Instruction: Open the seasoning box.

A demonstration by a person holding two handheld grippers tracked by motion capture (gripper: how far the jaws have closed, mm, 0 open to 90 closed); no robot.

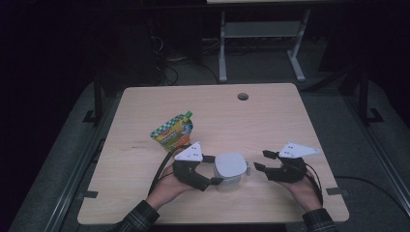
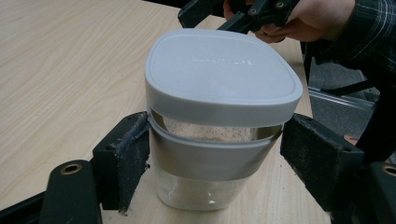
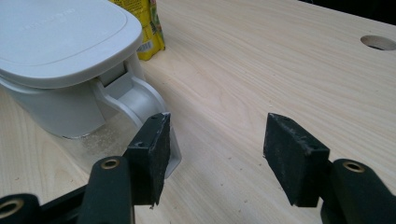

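On the tabletop a pouch lies at the left, behind the left gripper. That gripper's fingers straddle the jar near the front edge: one pad touches the grey band, the other stands just off it, so the grip isn't made yet. The lid is on. The right gripper waits beside the jar's handle, fingers wide and empty. Bracing the jar looks like the step in hand; next, the left should close firmly, then the right should go for the lid.
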